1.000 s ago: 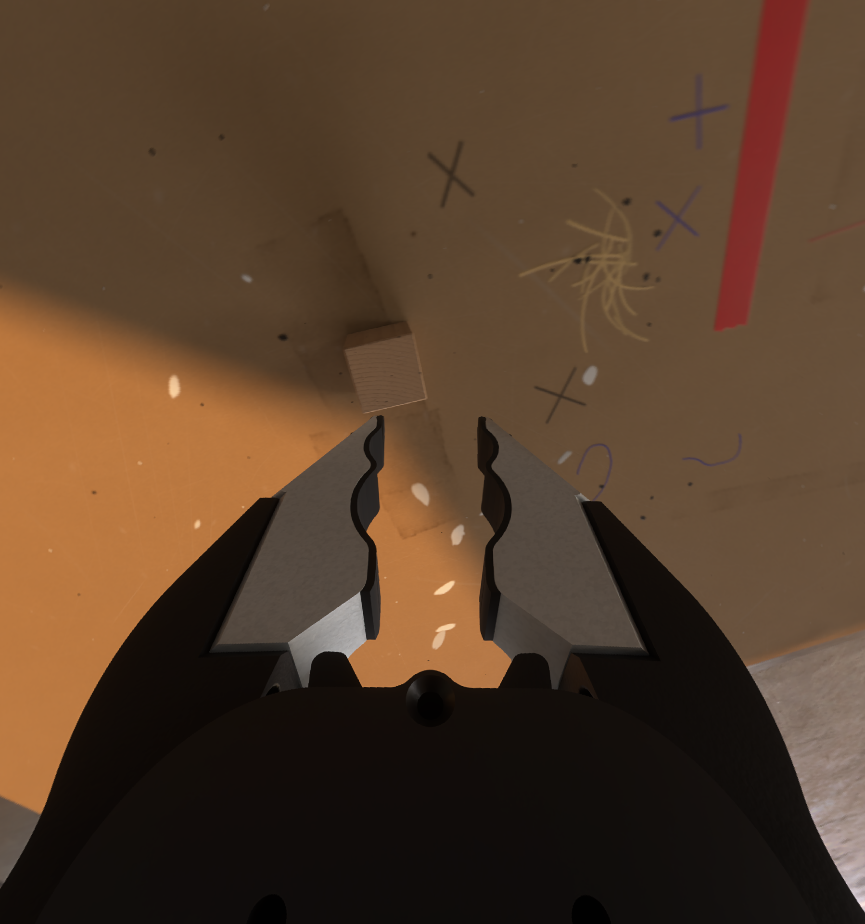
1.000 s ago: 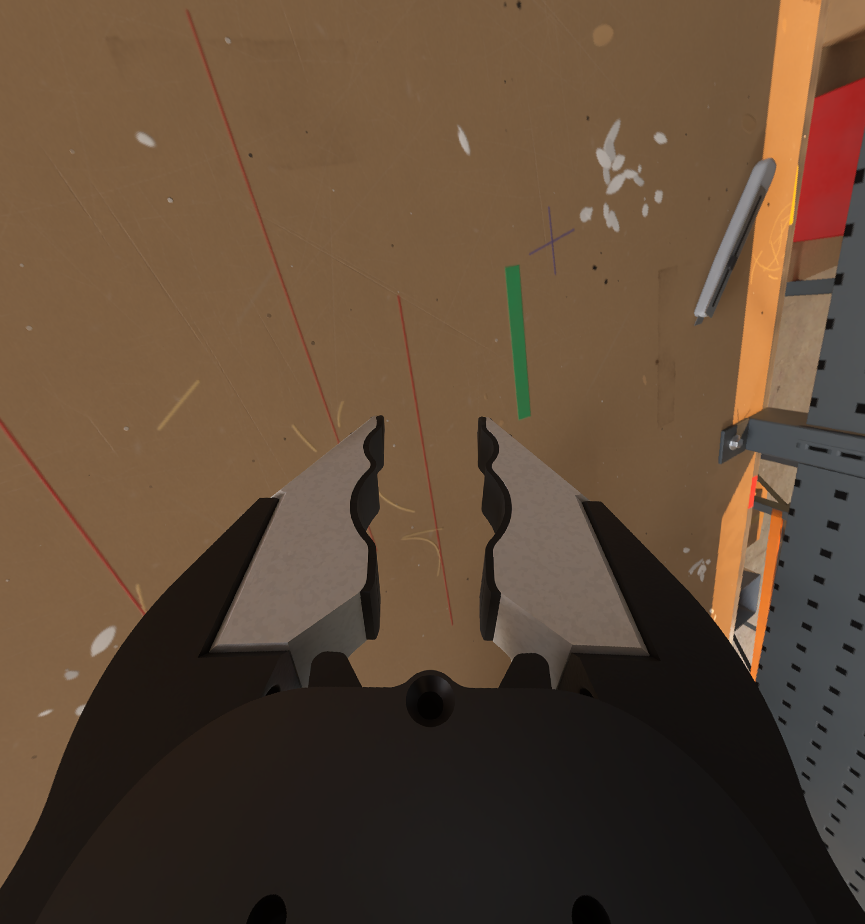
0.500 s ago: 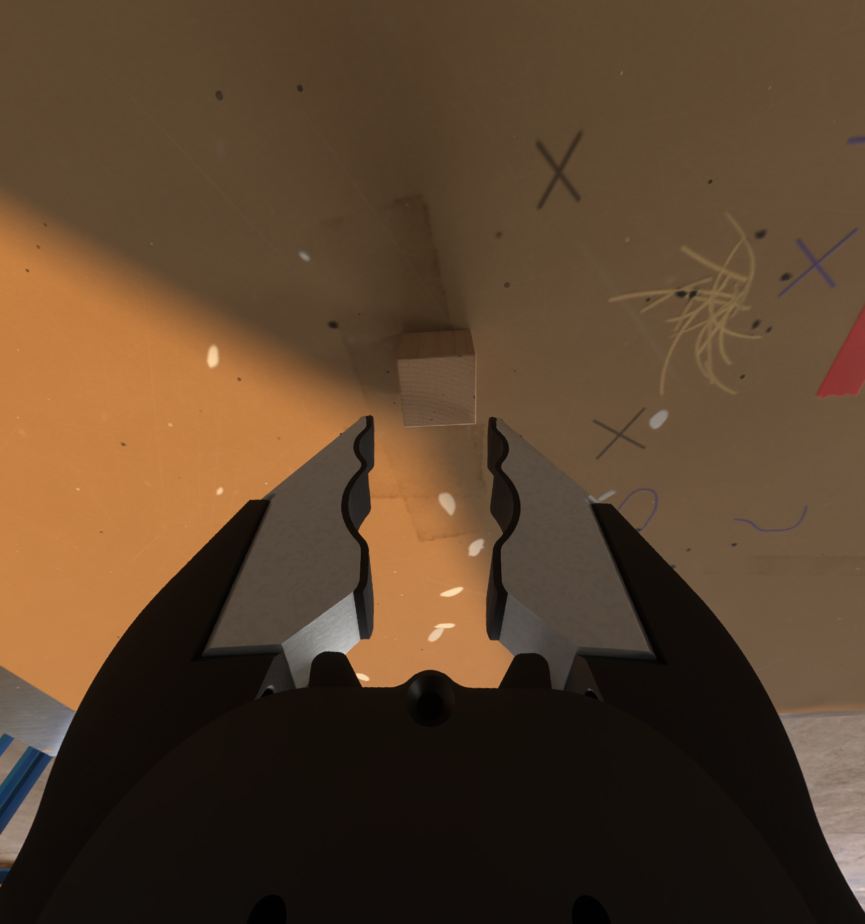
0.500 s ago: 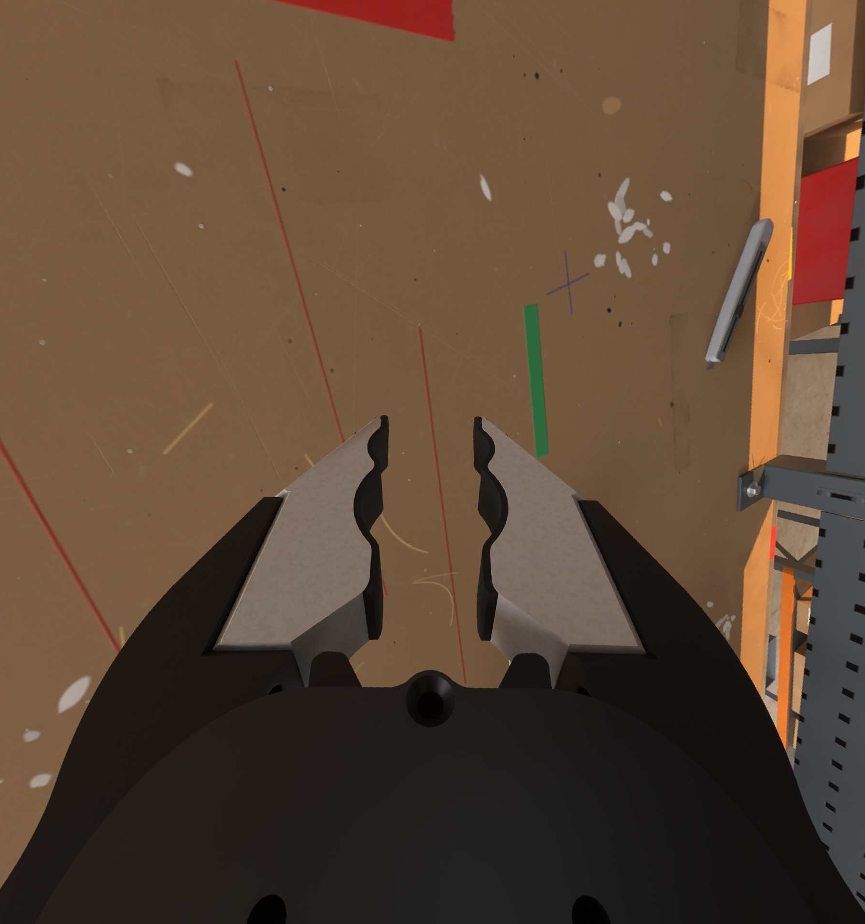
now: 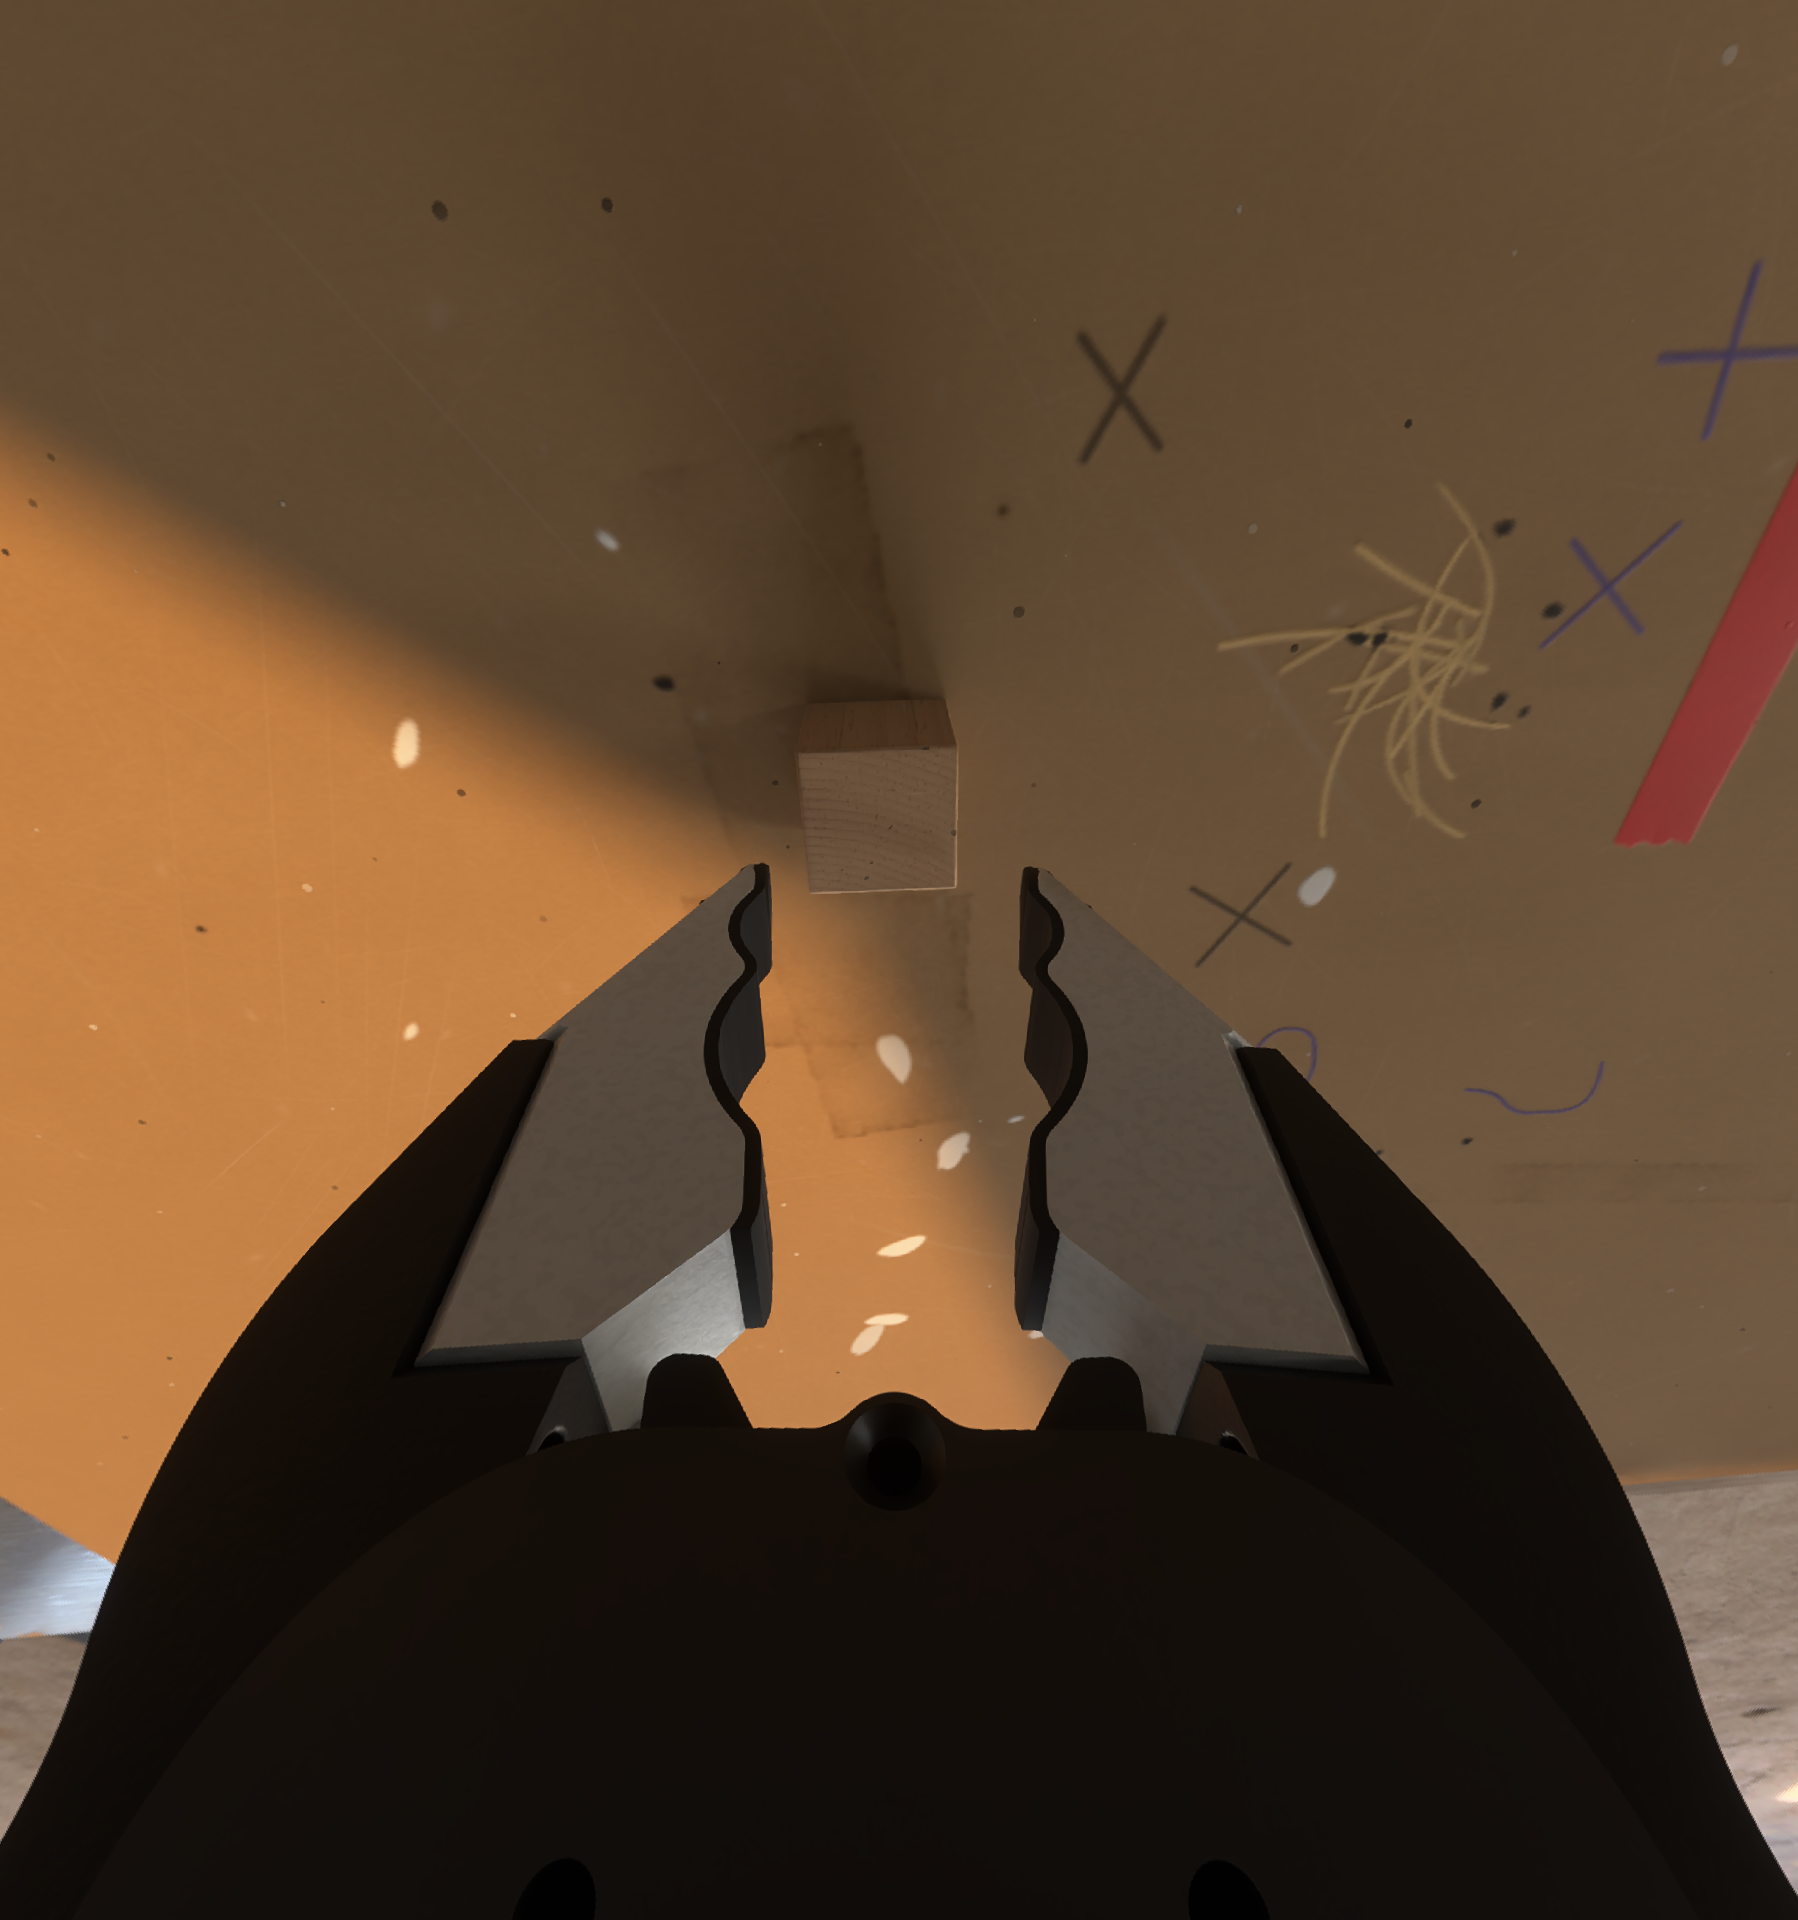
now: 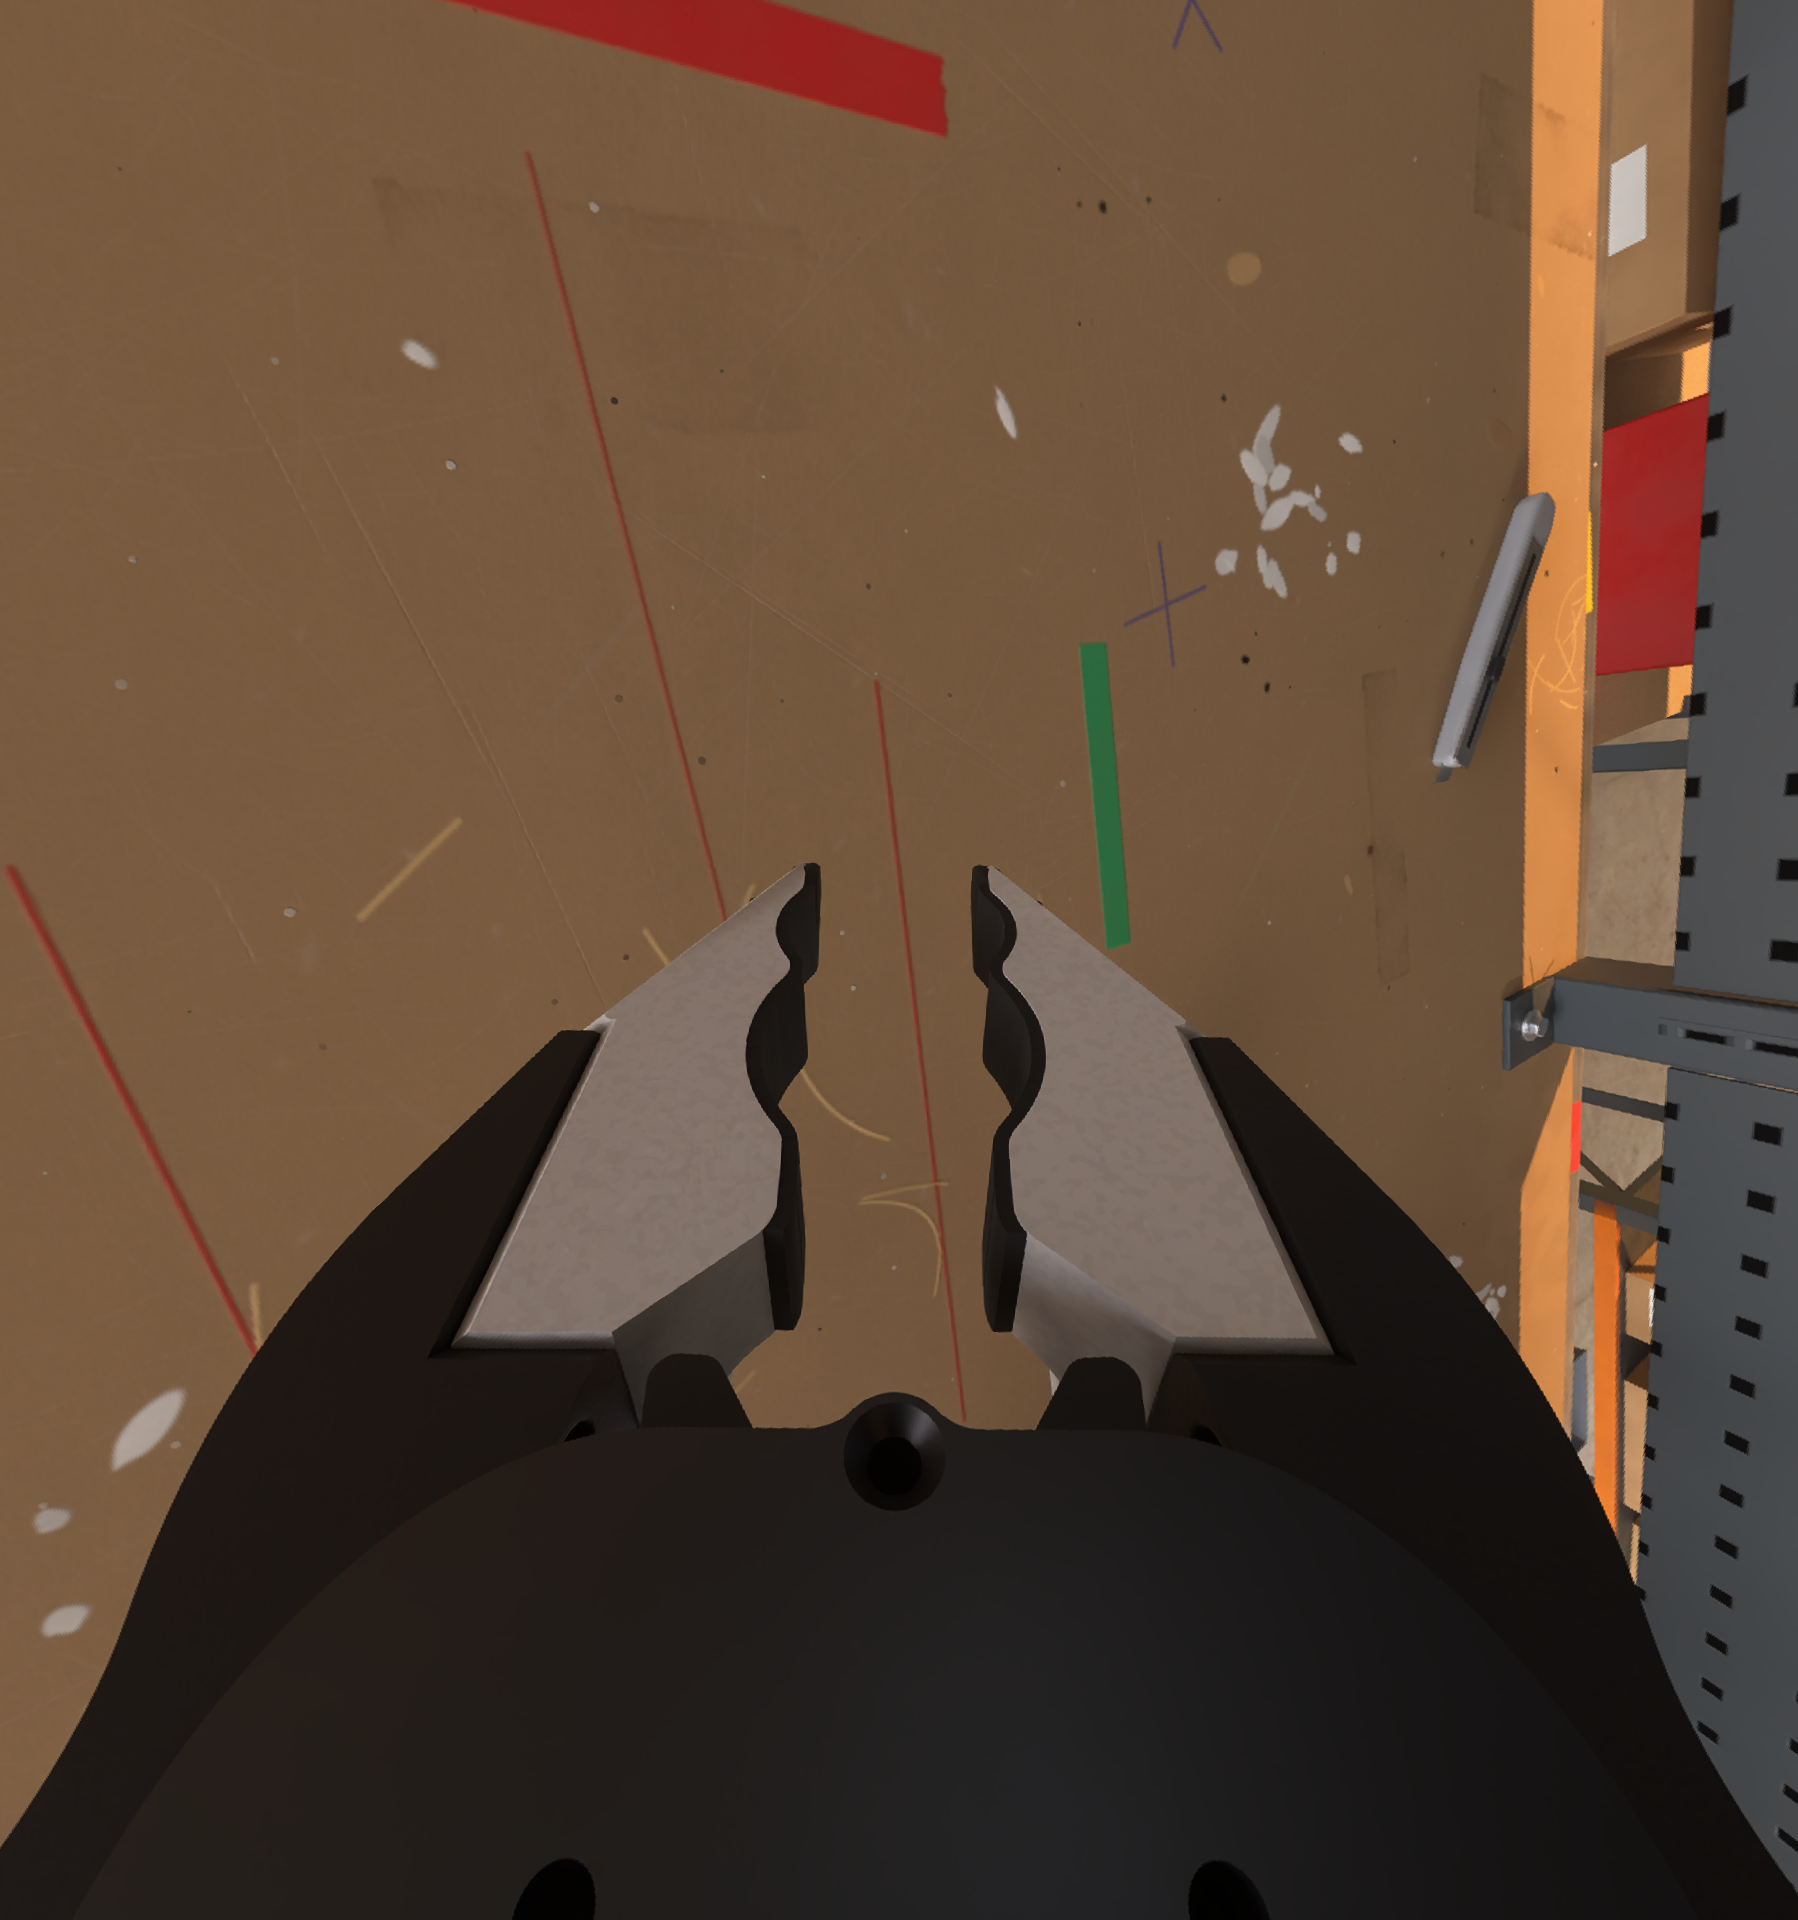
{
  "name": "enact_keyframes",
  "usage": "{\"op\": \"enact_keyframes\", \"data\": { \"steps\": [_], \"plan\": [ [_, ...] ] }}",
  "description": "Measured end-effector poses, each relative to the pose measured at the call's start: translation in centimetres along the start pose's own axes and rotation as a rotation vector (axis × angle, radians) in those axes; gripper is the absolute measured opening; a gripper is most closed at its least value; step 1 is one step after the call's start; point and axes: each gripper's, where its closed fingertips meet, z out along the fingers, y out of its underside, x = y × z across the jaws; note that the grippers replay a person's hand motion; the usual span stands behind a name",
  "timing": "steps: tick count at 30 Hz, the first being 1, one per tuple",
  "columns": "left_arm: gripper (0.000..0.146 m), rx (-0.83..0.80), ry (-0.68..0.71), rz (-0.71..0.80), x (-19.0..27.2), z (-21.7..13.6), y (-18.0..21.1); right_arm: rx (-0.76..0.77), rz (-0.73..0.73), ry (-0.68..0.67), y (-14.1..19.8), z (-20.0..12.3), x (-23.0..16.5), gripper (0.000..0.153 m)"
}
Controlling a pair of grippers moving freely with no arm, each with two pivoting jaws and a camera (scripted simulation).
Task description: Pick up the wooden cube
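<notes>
Left gripper (image 5: 895,873), jaws now spread wider, has lined up just short of the wooden cube (image 5: 879,805), ready to advance.

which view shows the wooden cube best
The left wrist view. The wooden cube sits on the brown work surface just beyond the open left gripper, unobstructed, with two faces visible. The right wrist view shows none of it, only the surface ahead of the open right gripper.
</notes>
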Motion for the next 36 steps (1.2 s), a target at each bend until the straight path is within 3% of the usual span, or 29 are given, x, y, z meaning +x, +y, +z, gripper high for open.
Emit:
{"op": "enact_keyframes", "data": {
  "steps": [18, 25, 31, 36],
  "plan": [
    [0.037, 0.029, 0.025, -0.044, -0.2, 1.7, -0.1, 0.01, -0.028, 0.003, -0.3, 0.0, -0.7, 0.026],
    [0.031, 0.105, 0.084, -0.024, 0.3, 0.3, -0.8, 0.011, -0.038, 0.006, -0.7, 0.0, -0.9, 0.026],
    [0.031, 0.312, 0.373, 0.024, 3.1, -4.6, -1.2, 0.14, -0.039, 0.023, -4.2, 0.2, -1.7, 0.027],
    [0.031, 0.515, 0.914, 0.101, 7.5, -11.2, -0.7, 0.333, -0.015, 0.097, -9.1, 0.3, -1.9, 0.03]
  ]
}}
